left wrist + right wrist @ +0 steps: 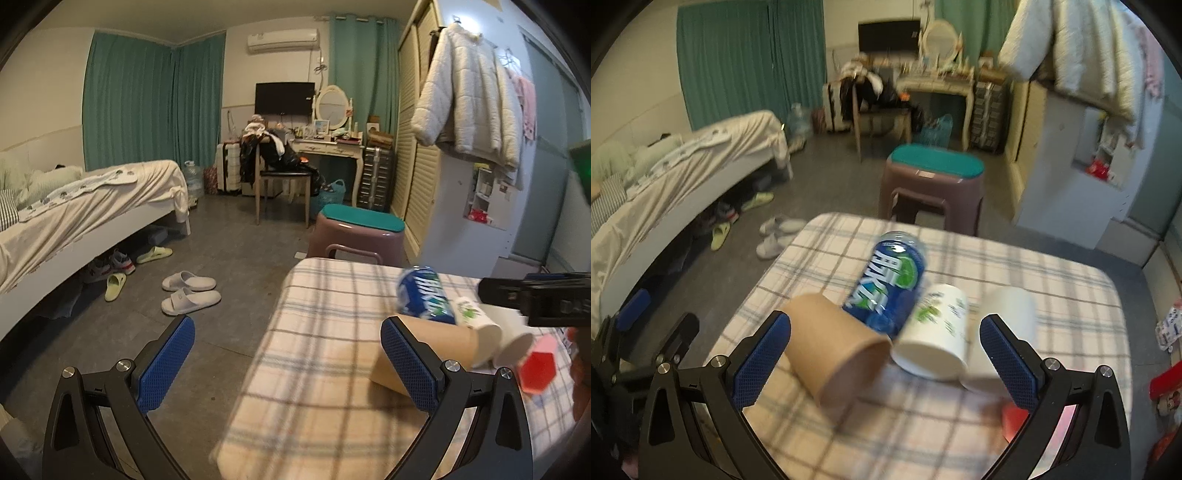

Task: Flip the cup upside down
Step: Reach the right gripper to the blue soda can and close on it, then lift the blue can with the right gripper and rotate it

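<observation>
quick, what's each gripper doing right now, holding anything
Left gripper: open, fingers wide apart, holding nothing, near the brown paper cup.
Right gripper: open, holding nothing, with the cups ahead of it.

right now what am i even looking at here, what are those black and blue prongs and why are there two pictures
The prongs are two hand-held claws; a person carries one in each hand, each with a camera looking out along its fingers. One picture is from the left claw, the other from the right claw. Both are wide open and hold nothing.

Below them is a table with a plaid cloth. On it stand a brown cup, a blue can, a white cup with green print and a plain white cup. They look tilted, which may be the lens. A red thing sits at the near right. The right view is blurred.
</observation>
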Motion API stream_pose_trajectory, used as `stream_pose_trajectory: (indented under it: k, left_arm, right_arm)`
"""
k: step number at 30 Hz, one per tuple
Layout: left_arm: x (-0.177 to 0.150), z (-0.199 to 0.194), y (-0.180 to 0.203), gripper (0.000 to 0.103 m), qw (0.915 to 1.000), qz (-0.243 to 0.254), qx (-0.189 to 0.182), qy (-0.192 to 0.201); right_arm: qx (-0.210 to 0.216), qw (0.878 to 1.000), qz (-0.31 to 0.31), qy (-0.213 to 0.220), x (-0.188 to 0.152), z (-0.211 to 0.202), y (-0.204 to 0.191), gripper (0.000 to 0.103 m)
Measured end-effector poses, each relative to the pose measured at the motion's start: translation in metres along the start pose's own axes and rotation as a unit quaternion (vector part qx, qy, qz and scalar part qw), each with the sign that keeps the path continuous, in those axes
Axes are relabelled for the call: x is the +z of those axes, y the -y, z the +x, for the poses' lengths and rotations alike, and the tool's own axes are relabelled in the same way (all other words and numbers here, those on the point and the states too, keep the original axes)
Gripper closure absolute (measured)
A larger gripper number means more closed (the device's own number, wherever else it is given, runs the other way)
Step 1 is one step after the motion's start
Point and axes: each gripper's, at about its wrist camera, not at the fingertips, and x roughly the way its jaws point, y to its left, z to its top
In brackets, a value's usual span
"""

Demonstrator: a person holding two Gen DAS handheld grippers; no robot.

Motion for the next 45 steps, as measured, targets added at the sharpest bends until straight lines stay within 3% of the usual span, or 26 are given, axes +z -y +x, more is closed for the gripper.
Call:
stream_pose_trajectory:
  k: [12,18,20,27,28,34,41,45]
  left_arm:
    - [0.008,0.068,-0.012,0.000,0.9996,-0.007,0.004,-0.027]
    - [0.009,0.085,-0.012,0.000,0.9994,-0.009,0.001,-0.034]
    - [0.007,0.089,-0.013,0.000,0.9993,-0.006,0.000,-0.038]
    - [0.003,0.093,-0.018,0.000,0.9986,-0.012,0.001,-0.052]
    - [0.003,0.092,-0.019,0.000,0.9986,-0.012,0.001,-0.051]
    - [0.009,0.079,-0.019,0.000,0.9990,-0.007,0.010,-0.043]
    - [0.020,0.042,-0.017,0.000,0.9997,-0.008,0.010,-0.019]
    - [0.024,0.014,-0.012,0.000,1.0000,-0.006,0.002,-0.005]
  right_arm:
    - [-0.016,0.994,-0.002,-0.111,0.046,0.123,-0.006,0.002]
    - [-0.018,0.990,-0.002,-0.137,0.050,0.151,-0.003,0.003]
    - [-0.021,0.989,-0.004,-0.144,0.053,0.157,0.000,0.011]
    - [-0.012,0.983,-0.008,-0.184,0.050,0.174,0.007,0.012]
    - [-0.008,0.983,-0.005,-0.185,0.049,0.176,0.008,0.023]
    - [0.010,0.989,-0.004,-0.151,0.055,0.155,0.009,0.025]
    - [0.013,0.997,-0.012,-0.071,0.078,0.075,0.006,0.026]
    - [0.013,0.999,-0.010,-0.040,0.069,0.018,0.011,0.026]
